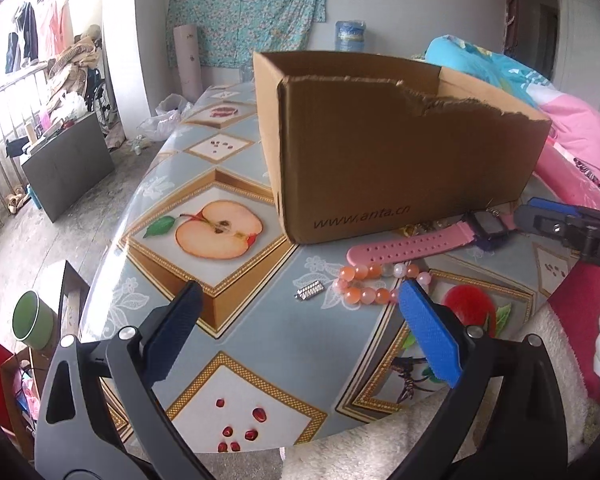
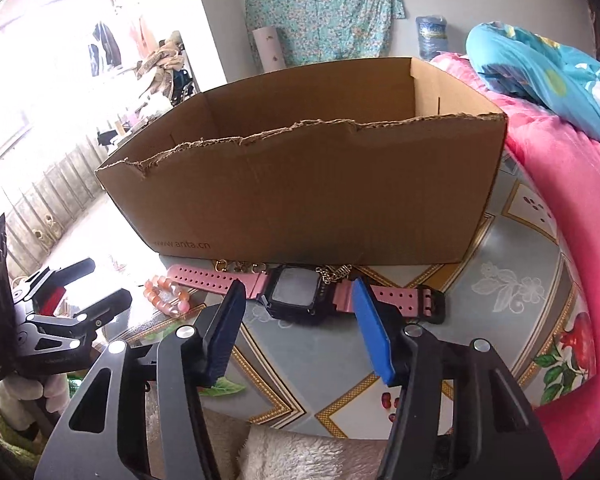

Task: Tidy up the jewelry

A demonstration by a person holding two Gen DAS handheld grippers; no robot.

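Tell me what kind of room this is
Probably a lived-in bedroom at home: pink and blue quilts piled beside the table, clothes hanging on a rail by the window, and a floral cloth pinned to the wall.

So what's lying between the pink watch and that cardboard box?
A gold chain lies along the foot of the cardboard box, just behind the pink watch. The right wrist view shows it best.
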